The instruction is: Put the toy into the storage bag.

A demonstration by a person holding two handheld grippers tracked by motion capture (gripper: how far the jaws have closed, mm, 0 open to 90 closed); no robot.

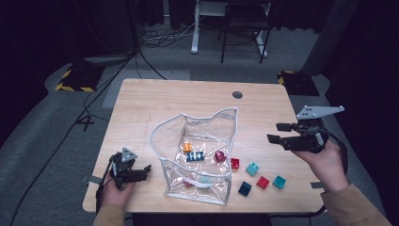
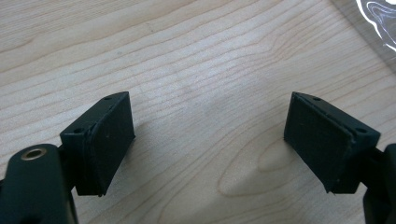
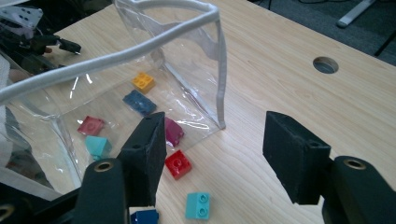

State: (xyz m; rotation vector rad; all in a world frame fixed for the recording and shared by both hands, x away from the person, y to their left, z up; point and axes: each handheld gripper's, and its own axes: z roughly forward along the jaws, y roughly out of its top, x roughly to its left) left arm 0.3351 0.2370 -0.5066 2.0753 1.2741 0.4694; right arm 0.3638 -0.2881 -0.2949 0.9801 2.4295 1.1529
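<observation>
The work in hand looked like loading loose toy bricks into the clear pouch (image 1: 197,155), which stood open in the middle of the high view with several bricks already lying inside. The step seemed to be an approach: the right gripper (image 1: 278,133) hung at the right of that view, above and beyond the loose bricks, its jaws apart with nothing between them. In the right gripper view the red brick (image 3: 178,164) lay on the table (image 3: 280,84) just outside the pouch's wall, a teal brick (image 3: 198,205) below it and a dark blue brick (image 3: 144,217) at the bottom edge. The left gripper (image 1: 145,171) rested at lower left of the high view, jaws wide and empty over bare wood. The next move probably called for lowering the right gripper over one brick and closing squarely. The pouch's stiff white rim (image 3: 140,42) stood close by the red brick and could be knocked
</observation>
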